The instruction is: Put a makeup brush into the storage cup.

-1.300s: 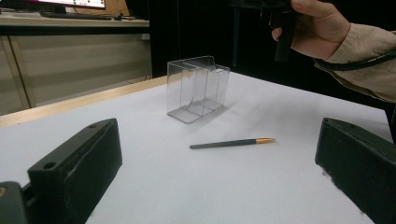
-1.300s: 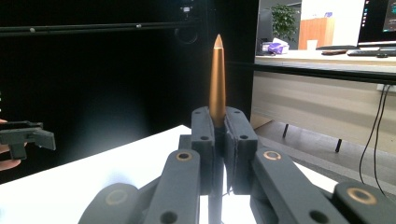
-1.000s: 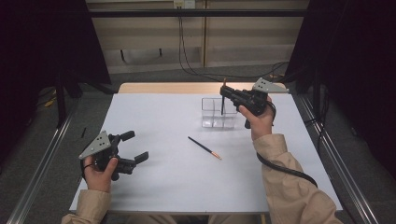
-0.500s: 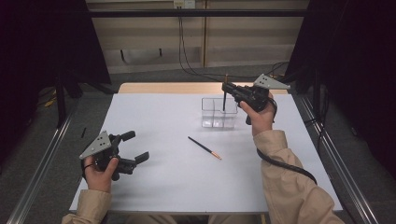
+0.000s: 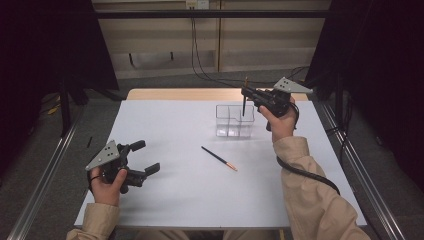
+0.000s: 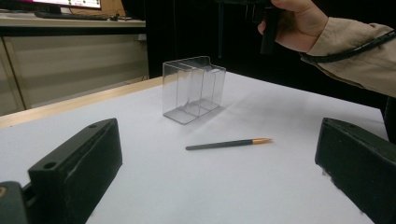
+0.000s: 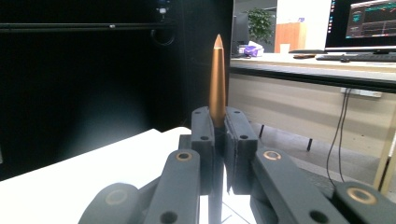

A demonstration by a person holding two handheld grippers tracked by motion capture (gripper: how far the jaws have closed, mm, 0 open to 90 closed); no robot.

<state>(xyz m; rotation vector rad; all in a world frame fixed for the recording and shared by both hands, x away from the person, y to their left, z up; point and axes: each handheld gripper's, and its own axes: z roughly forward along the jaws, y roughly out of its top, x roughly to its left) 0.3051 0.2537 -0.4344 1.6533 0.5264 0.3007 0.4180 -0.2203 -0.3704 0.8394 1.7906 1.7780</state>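
- Gripping a pen (image 5: 244, 98) upright in the right gripper (image 5: 246, 92), jaws clamped on its shaft, gold tip up, hanging just above the clear holder (image 5: 234, 120).
- Could miss: off the slot line, catches the rim or a divider, maybe tips the light holder.
- Could slip or tilt in so narrow a pinch.
- Left gripper (image 5: 146, 157) resting near the table (image 5: 165, 200) edge, jaws wide, holding nothing.
- Second pen (image 5: 219, 158) lying flat mid-table, well apart, blocking nothing.

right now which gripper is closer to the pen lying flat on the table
Left, though not by much. The left gripper rests open on the table, level with the loose pen and off to its left. The right gripper is up over the clear holder, shut on another pen.
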